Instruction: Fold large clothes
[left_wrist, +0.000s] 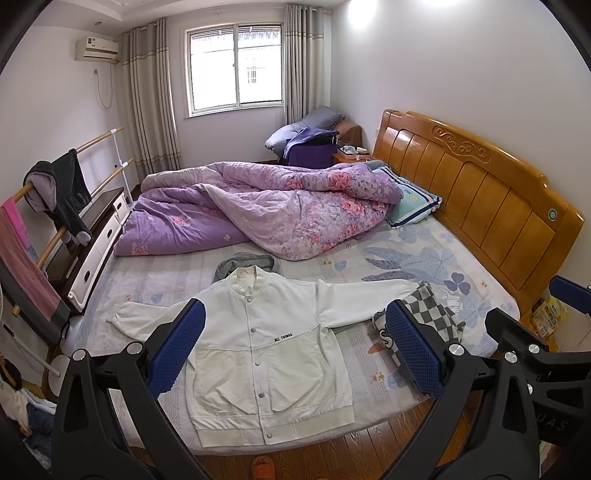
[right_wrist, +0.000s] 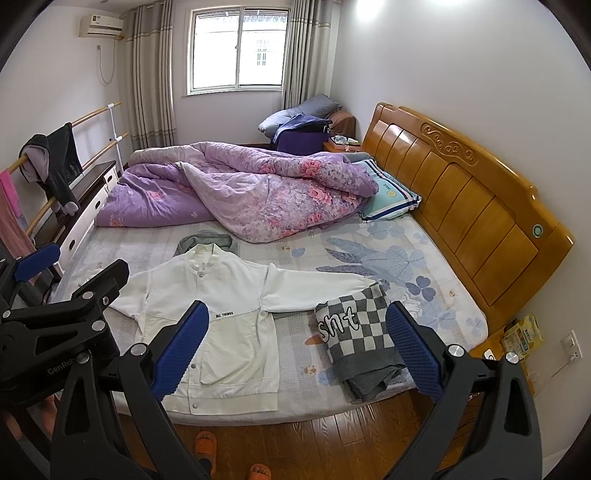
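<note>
Our left gripper (left_wrist: 291, 343) and right gripper (right_wrist: 295, 347) hang spread wide, side by side, above the flat jacket (left_wrist: 266, 350).

White jacket (right_wrist: 207, 325) flat beside checkered knit (right_wrist: 360, 338)

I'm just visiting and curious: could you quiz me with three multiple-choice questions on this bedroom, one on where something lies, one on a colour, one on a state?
1. Where does the checkered sweater lie?
A. on the floor
B. on the bed, by the white jacket's sleeve
C. on the rack

2. What colour is the quilt?
A. purple
B. green
C. orange

3. How is the jacket?
A. folded
B. hanging
C. spread flat, buttoned

Answers: B, it rests on the sheet at the sleeve's end; A, purple with pink flowers; C, both sleeves stretch outward.
</note>
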